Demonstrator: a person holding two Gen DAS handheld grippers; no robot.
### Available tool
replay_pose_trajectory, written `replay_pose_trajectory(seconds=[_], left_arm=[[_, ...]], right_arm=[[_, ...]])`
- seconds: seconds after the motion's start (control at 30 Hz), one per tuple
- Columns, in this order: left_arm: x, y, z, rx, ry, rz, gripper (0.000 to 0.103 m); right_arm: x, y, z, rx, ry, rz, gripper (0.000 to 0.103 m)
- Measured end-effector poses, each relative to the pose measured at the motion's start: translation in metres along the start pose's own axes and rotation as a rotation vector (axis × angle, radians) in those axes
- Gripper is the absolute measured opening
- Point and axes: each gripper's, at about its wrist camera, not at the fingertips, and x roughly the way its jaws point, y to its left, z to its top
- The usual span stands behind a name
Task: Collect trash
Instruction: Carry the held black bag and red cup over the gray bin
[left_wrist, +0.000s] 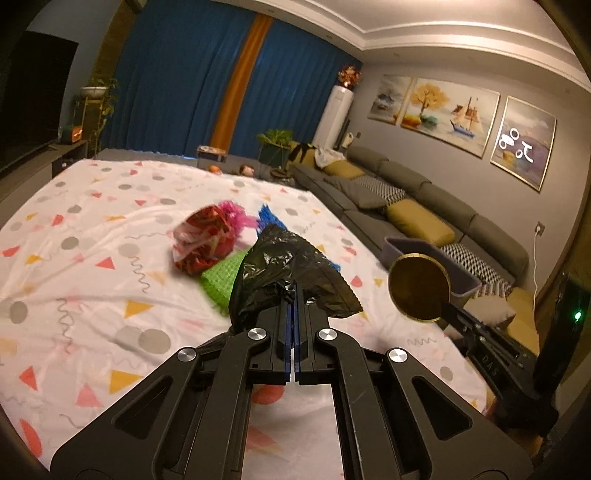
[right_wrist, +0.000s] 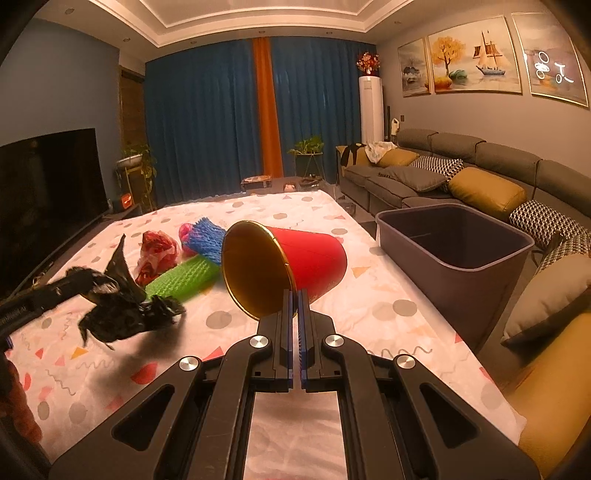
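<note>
Crumpled black bag (left_wrist: 284, 273) hangs glossy; red cup (right_wrist: 295, 264) gold-lined.

Left hand-held gripper (left_wrist: 294, 295): jaws fully closed, pads pinching a black bag (left_wrist: 284, 273), tilted slightly downward, lifted off the table (left_wrist: 74, 258). In the right wrist view it comes in from the left edge, the bag hanging from its tip. Right hand-held gripper (right_wrist: 294, 295): jaws closed, clamped on the rim of a red cup (right_wrist: 295, 258), also tilted slightly downward; cup held on its side, mouth toward the camera. The two grippers are apart, left one to the left.
</note>
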Motion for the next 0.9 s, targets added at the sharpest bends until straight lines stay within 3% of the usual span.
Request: replay_pose_trajectory(seconds=[0.4, 0.9], left_arm=[[-0.031, 0.001, 0.021, -0.014, -0.08, -0.041, 0.0], [-0.022, -0.014, 0.057, 0.035, -0.133, -0.046, 0.0]], right_arm=[[-0.011, -0.002, 0.001, 0.001, -0.023, 0.007, 0.003], [-0.011, -0.019, 0.02, 0.007, -0.069, -0.027, 0.003]])
